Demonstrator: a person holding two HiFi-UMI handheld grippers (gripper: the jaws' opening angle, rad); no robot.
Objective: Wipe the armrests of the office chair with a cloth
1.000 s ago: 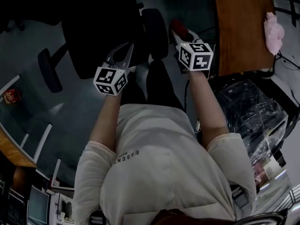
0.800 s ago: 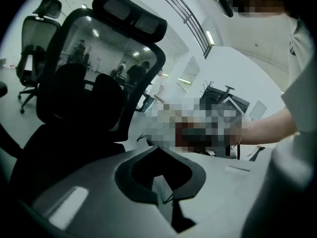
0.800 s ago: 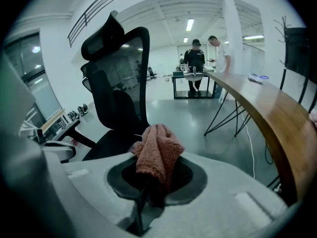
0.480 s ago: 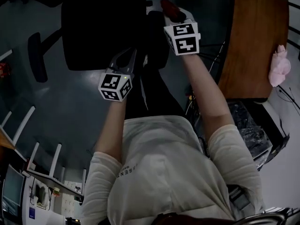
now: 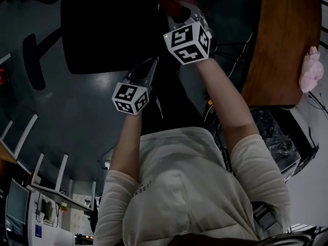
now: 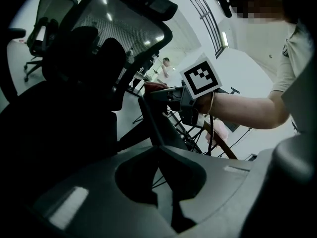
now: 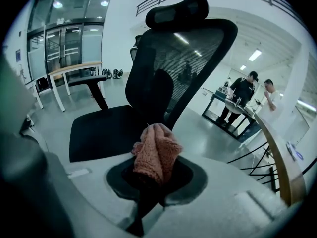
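Keep the right gripper's (image 5: 179, 15) fingers clamped on the bunched pink cloth (image 7: 156, 155) at the office chair's (image 5: 107, 29) right side, press along that armrest's length, then cross to the left armrest (image 5: 32, 60); the left gripper's (image 5: 151, 64) fingers are pinched together, empty.

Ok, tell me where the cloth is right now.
The pink cloth is pinched in the right gripper's tongs, centre of the right gripper view, with the office chair's seat behind it.
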